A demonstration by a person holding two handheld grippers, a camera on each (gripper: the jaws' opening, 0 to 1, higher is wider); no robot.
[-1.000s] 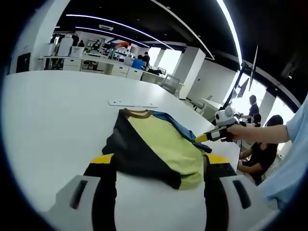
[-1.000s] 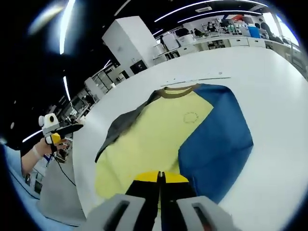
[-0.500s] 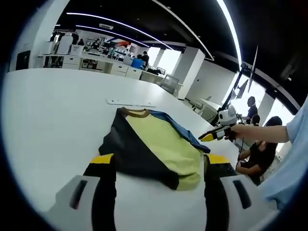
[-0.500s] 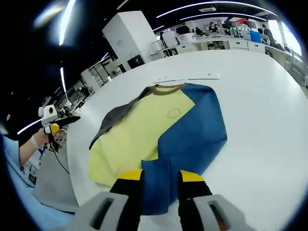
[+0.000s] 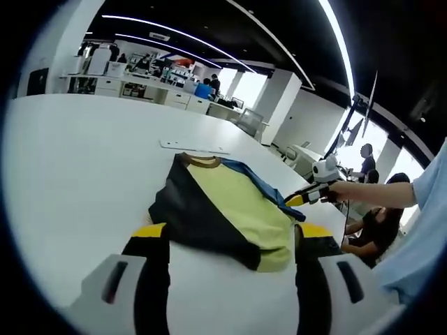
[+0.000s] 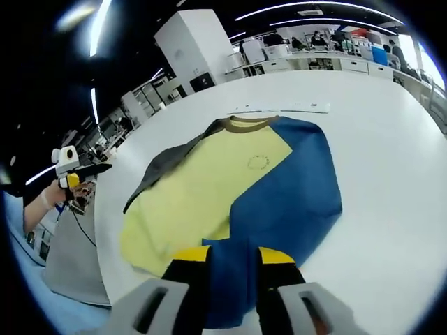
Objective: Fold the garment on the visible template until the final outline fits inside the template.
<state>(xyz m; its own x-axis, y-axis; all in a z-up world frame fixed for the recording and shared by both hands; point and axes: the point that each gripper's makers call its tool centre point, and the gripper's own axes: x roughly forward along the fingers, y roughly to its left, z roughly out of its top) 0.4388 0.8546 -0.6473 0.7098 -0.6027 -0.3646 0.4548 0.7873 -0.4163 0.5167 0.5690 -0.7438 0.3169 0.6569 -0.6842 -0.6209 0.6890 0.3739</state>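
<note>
A short-sleeved garment (image 5: pixel 234 209) lies flat on the white table (image 5: pixel 70 160). It has a brown collar (image 5: pixel 202 164), a yellow middle, a black side (image 5: pixel 183 209) and a blue side (image 6: pixel 297 188). My left gripper (image 5: pixel 230 234) is open, its jaws wide apart just short of the hem. My right gripper (image 6: pixel 234 257) is open too, and a flap of blue cloth lies between its jaws. The right gripper (image 5: pixel 307 197) also shows at the garment's blue edge, held by a hand. The left gripper (image 6: pixel 73 178) hovers off the table's edge. A pale strip (image 6: pixel 279 109) lies beyond the collar.
The table's edge (image 6: pixel 105 216) runs close along the garment's black side. A person's light blue sleeve (image 5: pixel 426 223) reaches in at the right. People sit at desks (image 5: pixel 374 230) behind it. Office desks (image 5: pixel 140 87) stand far back.
One second ago my right gripper was shut at the garment's near edge; it has opened, and blue cloth now lies between its jaws. The left gripper has barely moved.
</note>
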